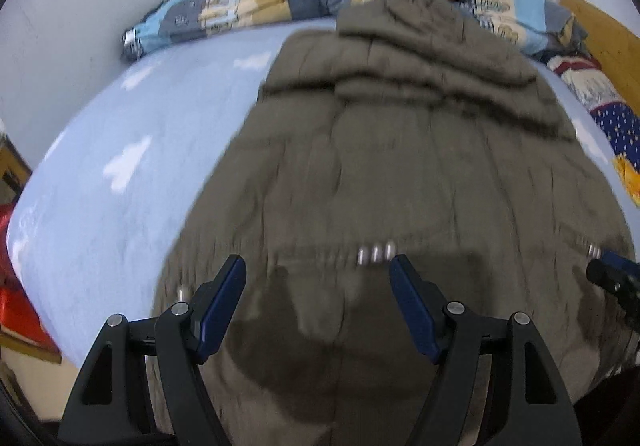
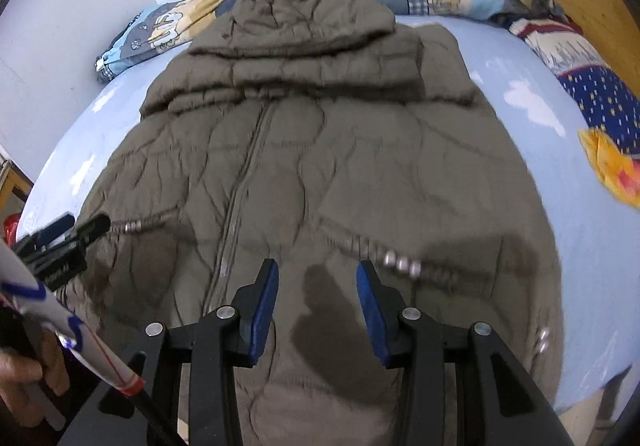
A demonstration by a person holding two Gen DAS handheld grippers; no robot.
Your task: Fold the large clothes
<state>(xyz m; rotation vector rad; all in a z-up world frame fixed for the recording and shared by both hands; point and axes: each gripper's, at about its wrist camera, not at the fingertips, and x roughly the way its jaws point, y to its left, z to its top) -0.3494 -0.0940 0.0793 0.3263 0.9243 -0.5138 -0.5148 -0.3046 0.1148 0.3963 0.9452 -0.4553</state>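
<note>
Your olive hooded puffer jacket lies flat on the blue bedsheet, zipped, hood toward the wall. No fold made yet. Left gripper and right gripper hover apart, empty, above the hem.

Olive puffer jacket laid out flat below me

My quilted hooded jacket lies front up on the pale blue bed, zipped closed, hood at the far end, hem nearest me, snap-studded pockets either side of the zip.
</note>
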